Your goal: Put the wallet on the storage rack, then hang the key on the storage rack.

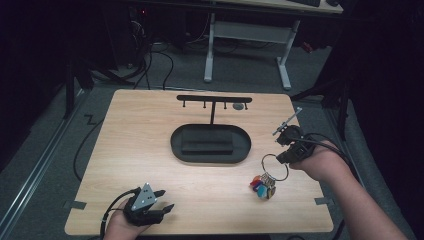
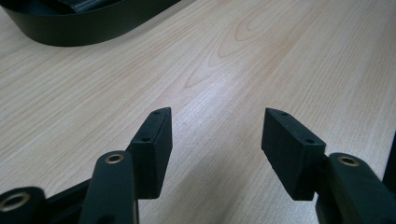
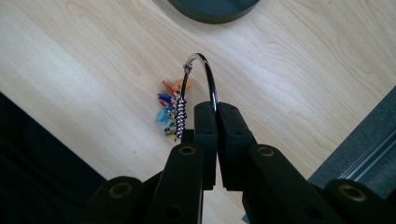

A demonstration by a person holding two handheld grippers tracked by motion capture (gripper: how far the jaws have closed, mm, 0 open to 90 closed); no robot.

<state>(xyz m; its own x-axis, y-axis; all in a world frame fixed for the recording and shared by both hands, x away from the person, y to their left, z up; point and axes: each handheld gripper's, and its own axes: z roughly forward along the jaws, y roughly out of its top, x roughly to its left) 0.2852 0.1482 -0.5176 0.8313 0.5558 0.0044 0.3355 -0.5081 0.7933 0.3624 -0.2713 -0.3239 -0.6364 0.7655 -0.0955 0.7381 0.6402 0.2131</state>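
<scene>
A metal key ring (image 1: 275, 166) is pinched between the closed jaws of the right gripper (image 1: 280, 159), just to the right of the black oval tray (image 1: 210, 155) and slightly nearer the person than the tray's right end. In the right gripper view the ring (image 3: 210, 81) is seen standing up from between the two pads, which are pressed together on its wire, with the tray's rim (image 3: 212, 14) beyond it. A bunch of small coloured tags (image 1: 262, 186) is hung from the ring and is seen resting on the wooden table (image 1: 140, 145), nearer the person than the tray and off its right end; in the right gripper view the tags (image 3: 169, 112) are gathered left of the jaws. The left gripper (image 1: 165, 200) is held low over the table, well apart from the tray, toward its near left, and its jaws are spread wide with nothing between them; bare wood is seen between the pads in the left gripper view (image 2: 217, 149), with the tray's wall (image 2: 93, 28) at the upper left. A black T-shaped hook stand (image 1: 213, 100) is seen rising from the far side of the tray.
</scene>
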